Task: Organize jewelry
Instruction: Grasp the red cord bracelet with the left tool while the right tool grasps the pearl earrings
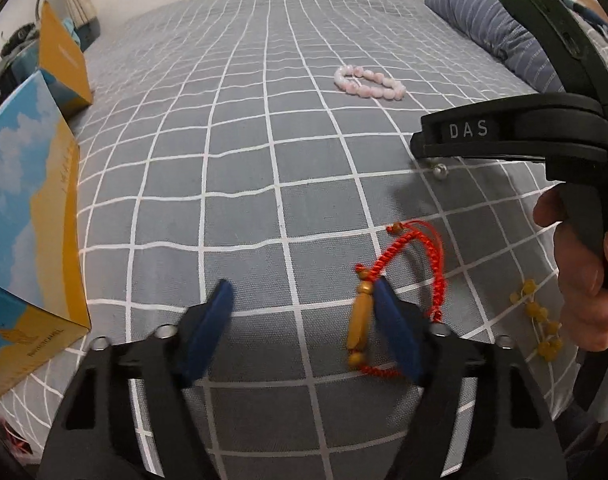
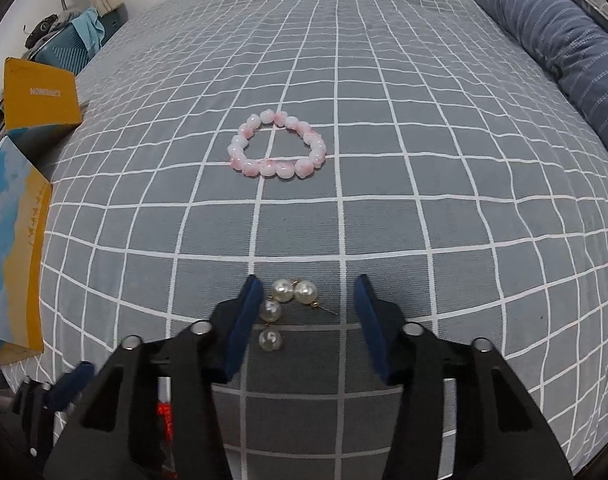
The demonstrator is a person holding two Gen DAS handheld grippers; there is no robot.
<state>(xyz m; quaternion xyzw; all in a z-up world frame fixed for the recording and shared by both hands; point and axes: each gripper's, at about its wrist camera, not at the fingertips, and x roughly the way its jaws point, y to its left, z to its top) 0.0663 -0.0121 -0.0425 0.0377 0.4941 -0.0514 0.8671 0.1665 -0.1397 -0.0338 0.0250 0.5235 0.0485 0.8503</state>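
On the grey checked bed sheet, my left gripper stands open and low over a red cord bracelet. The bracelet's amber beads lie against the inside of the right finger; the left finger is apart from them. My right gripper is open around several pearl earrings, which lie close to its left finger. In the left wrist view the right gripper shows from the side, with one pearl under it. A pink bead bracelet lies further back.
A yellow bead bracelet lies near the person's hand. A blue-and-yellow box and an upright yellow box part stand at the left bed edge. A striped blue pillow lies at the back right.
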